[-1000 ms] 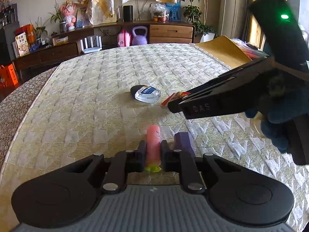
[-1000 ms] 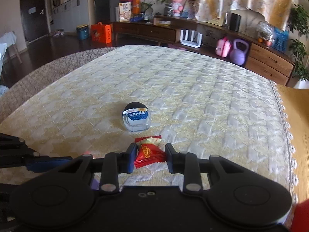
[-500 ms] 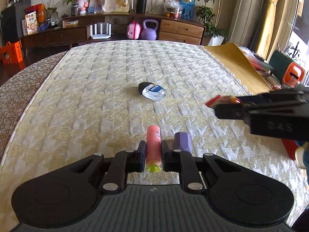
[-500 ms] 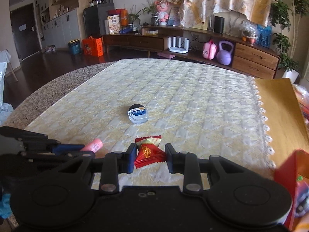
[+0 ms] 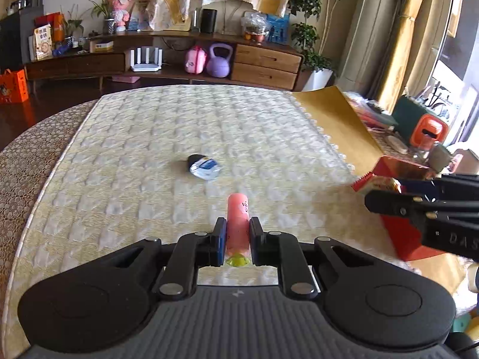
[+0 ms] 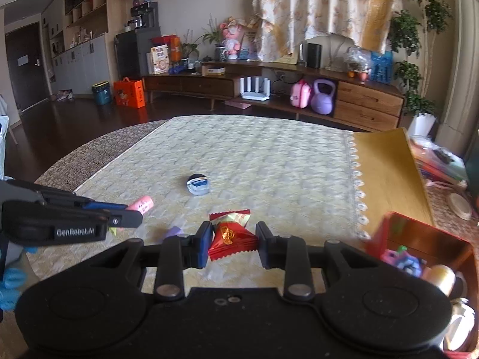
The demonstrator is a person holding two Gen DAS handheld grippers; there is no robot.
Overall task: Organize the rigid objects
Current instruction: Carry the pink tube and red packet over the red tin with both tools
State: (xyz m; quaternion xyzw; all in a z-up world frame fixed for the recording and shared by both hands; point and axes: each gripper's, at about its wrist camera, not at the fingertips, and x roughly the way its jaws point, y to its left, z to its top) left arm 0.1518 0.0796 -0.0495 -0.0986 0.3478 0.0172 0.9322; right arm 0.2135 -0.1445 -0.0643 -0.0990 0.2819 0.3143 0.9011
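Observation:
My left gripper (image 5: 236, 239) is shut on a pink tube (image 5: 237, 224) with a yellow-green end, held above the quilted cloth (image 5: 149, 179). My right gripper (image 6: 232, 243) is shut on a red candy packet (image 6: 230, 234), lifted above the table. It also shows at the right of the left wrist view (image 5: 366, 190), close to the red box (image 5: 401, 236). A small clear bottle with a black cap (image 5: 203, 167) lies mid-table. A purple object (image 6: 173, 232) lies on the cloth near the left gripper (image 6: 136, 214).
The red box (image 6: 425, 236) at the table's right edge holds several small items. A tan mat (image 6: 386, 173) lies beyond the cloth's lace edge. Clutter sits at the far right (image 5: 425, 131). A sideboard (image 6: 269, 89) stands behind the table.
Both grippers have risen and pulled back from the table with their loads. The right gripper has swung to the right with the candy, toward the red box.

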